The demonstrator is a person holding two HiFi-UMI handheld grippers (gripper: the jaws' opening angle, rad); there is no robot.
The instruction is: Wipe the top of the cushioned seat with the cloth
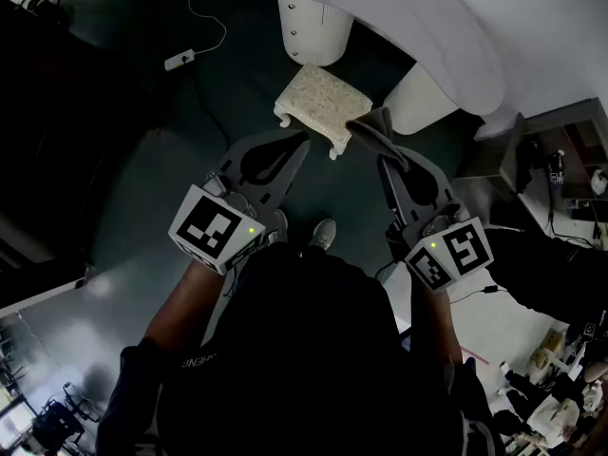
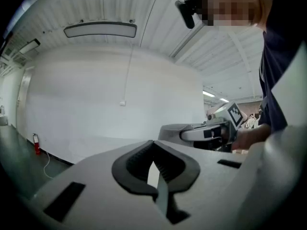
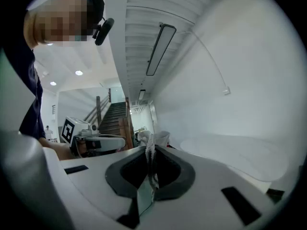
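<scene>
Nearest the lens, the right gripper (image 3: 149,163) has its jaws pressed together on a thin fold of the cloth (image 3: 151,143), which stands up between the dark pads as a pale crumpled ridge. From the head view the same cloth (image 1: 374,131) hangs limp and grey off the tip of the right gripper (image 1: 388,160). The left gripper (image 2: 156,178) is closed on itself with nothing between its jaws, and sits level with the other above the dark floor (image 1: 142,160).

Just beyond both tips is the cushioned seat (image 1: 323,98), a small low stool with a cream, speckled top on white legs, tucked against the round white table (image 1: 427,17). The cloth overlaps the seat's near right corner in the head view, though whether it touches is hard to say from this angle.

The cloth looks light and floppy, so it would likely bunch when dragged; a pinch near one edge, as now, leaves the rest free to lie flat. The cushion probably gives under pressure, and the stool looks light enough to slide, so the free gripper could steady its frame.
</scene>
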